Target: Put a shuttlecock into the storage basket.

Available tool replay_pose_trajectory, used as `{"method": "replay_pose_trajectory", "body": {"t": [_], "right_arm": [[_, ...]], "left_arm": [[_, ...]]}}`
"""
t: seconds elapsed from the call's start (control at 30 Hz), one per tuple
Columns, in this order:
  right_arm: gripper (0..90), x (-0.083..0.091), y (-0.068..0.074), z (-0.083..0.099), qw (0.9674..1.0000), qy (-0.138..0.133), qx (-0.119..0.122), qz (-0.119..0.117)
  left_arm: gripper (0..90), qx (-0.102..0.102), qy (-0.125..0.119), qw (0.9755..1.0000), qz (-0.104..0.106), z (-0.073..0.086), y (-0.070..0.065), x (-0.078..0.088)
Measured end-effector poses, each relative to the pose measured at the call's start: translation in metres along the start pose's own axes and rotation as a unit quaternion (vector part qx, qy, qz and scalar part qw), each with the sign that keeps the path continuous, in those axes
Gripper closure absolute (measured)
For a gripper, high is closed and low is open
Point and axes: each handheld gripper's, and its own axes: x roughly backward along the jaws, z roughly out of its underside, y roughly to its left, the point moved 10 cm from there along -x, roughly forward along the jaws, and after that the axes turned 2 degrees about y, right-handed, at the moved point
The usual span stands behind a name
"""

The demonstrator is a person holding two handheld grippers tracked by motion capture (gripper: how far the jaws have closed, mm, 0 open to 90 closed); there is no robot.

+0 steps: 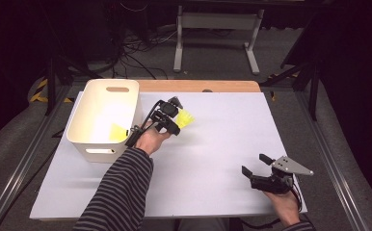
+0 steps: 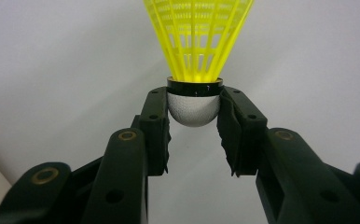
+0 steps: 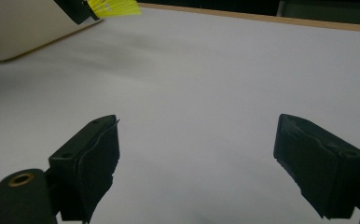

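Observation:
A yellow shuttlecock [image 2: 197, 42] with a white rounded cork is pinched by that cork between the pads of my left gripper [image 2: 194, 109], its yellow skirt pointing away from me. In the high view the left gripper [image 1: 174, 117] is lifted over the white table just right of the white bin [image 1: 78, 126], the shuttlecock [image 1: 185, 118] sticking out to the right. Another yellow shuttlecock [image 1: 118, 133] lies inside the bin. My right gripper [image 1: 255, 165] rests near the table's front right, its jaws wide apart with nothing between them [image 3: 197, 154].
The white table top [image 1: 213, 139] has a wooden strip [image 1: 198, 86] along its far edge. A metal stand [image 1: 218, 33] and cables lie on the floor beyond. The bin's corner [image 3: 15, 32] appears at the upper left of the right gripper view.

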Motion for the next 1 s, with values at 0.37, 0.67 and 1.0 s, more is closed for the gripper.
{"method": "replay_pose_trajectory", "body": {"t": [0.37, 0.67, 1.0], "right_arm": [[14.5, 0.0, 0.0, 0.0, 1.0, 0.0, 0.0, 0.0], [14.5, -0.001, 0.0, 0.0, 1.0, 0.0, 0.002, 0.0], [14.5, -0.001, 0.0, 0.001, 1.0, 0.001, 0.002, -0.001]], "left_arm": [[65.0, 0.0, 0.0, 1.0, -0.002, 0.003, 0.0, 0.007], [65.0, -0.005, -0.002, 1.0, -0.005, 0.005, 0.001, 0.012], [64.9, -0.009, 0.003, 0.9999, -0.011, 0.011, -0.002, 0.016]]}}
